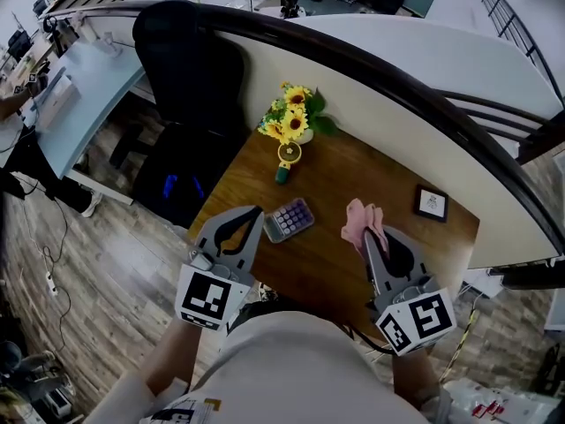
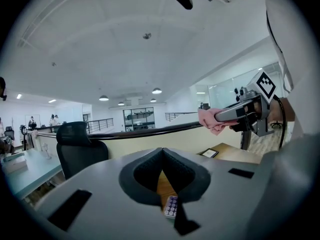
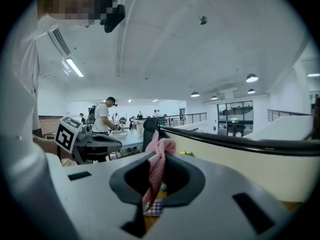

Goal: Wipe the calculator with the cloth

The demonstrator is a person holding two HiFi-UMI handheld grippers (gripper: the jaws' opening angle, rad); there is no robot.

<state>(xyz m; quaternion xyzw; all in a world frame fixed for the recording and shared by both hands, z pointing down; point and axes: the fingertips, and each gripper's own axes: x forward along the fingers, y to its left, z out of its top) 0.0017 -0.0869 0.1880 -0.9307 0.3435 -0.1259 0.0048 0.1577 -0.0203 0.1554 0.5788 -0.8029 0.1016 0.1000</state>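
The calculator (image 1: 289, 220), grey with purple keys, lies on the wooden table (image 1: 327, 276) between my two grippers. My left gripper (image 1: 257, 211) is shut and holds nothing; its tips hover just left of the calculator. In the left gripper view the jaws of the left gripper (image 2: 162, 151) meet, and the calculator (image 2: 171, 207) shows below them. My right gripper (image 1: 365, 235) is shut on the pink cloth (image 1: 360, 222), which bunches out past its tips to the right of the calculator. In the right gripper view the cloth (image 3: 156, 170) hangs pinched in the right gripper (image 3: 159, 156), with the calculator (image 3: 154, 207) beneath.
A bunch of sunflowers (image 1: 291, 116) in a yellow vase (image 1: 288, 155) stands at the table's far edge. A small black picture frame (image 1: 432, 203) lies at the right. A black office chair (image 1: 190, 69) stands left of the table, and a curved white wall (image 1: 415, 104) runs behind it.
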